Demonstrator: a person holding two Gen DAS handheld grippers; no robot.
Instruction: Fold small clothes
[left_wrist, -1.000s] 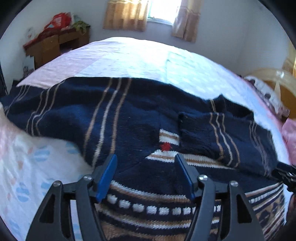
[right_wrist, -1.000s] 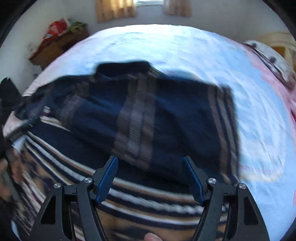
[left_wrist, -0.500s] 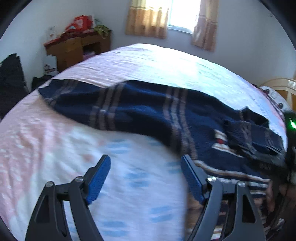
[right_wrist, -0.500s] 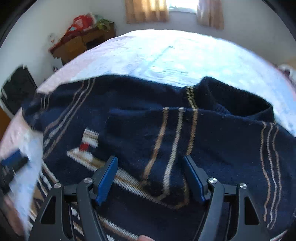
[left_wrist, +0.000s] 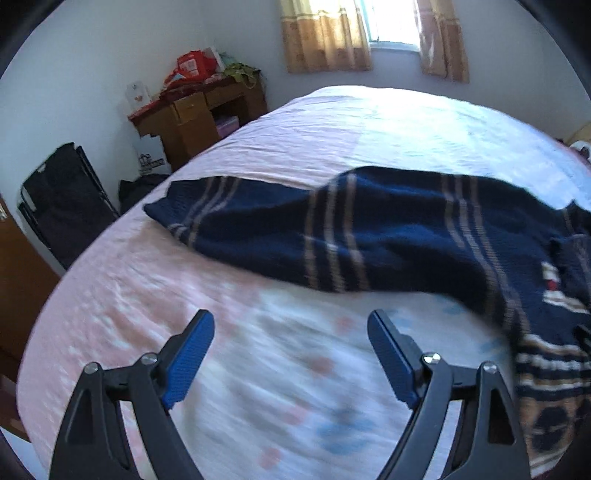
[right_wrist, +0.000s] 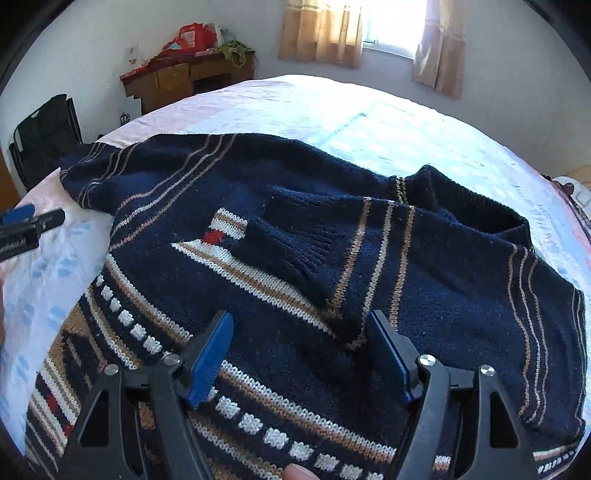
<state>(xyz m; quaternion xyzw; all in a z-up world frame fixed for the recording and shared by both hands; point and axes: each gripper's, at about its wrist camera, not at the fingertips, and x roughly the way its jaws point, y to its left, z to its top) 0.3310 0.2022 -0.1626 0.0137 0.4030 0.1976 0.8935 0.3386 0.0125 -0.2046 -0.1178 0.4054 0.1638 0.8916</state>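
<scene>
A navy knitted sweater (right_wrist: 436, 295) with tan and white stripes lies flat on the bed. Its one sleeve (right_wrist: 306, 258) is folded in across the chest, cuff beside the red-and-white motif. The other sleeve (left_wrist: 221, 214) stretches out straight to the left on the sheet. My left gripper (left_wrist: 291, 332) is open over bare sheet, short of that outstretched sleeve, with nothing between its blue pads. My right gripper (right_wrist: 301, 332) hangs open just above the sweater's chest near the folded sleeve's lower edge, and grips nothing. The left gripper's tip (right_wrist: 26, 225) shows at the left edge of the right wrist view.
The pink and pale-blue bedsheet (left_wrist: 295, 387) spreads around the sweater. A cluttered wooden desk (left_wrist: 199, 110) and a black folded chair (left_wrist: 62, 199) stand by the far left wall. A curtained window (left_wrist: 373, 33) is behind. A fingertip (right_wrist: 295, 472) shows at the bottom edge.
My left gripper swung left off the sweater's body onto bare sheet and its jaws widened. My right gripper shifted left and now hangs over the chest, with the sleeve lying folded in.
</scene>
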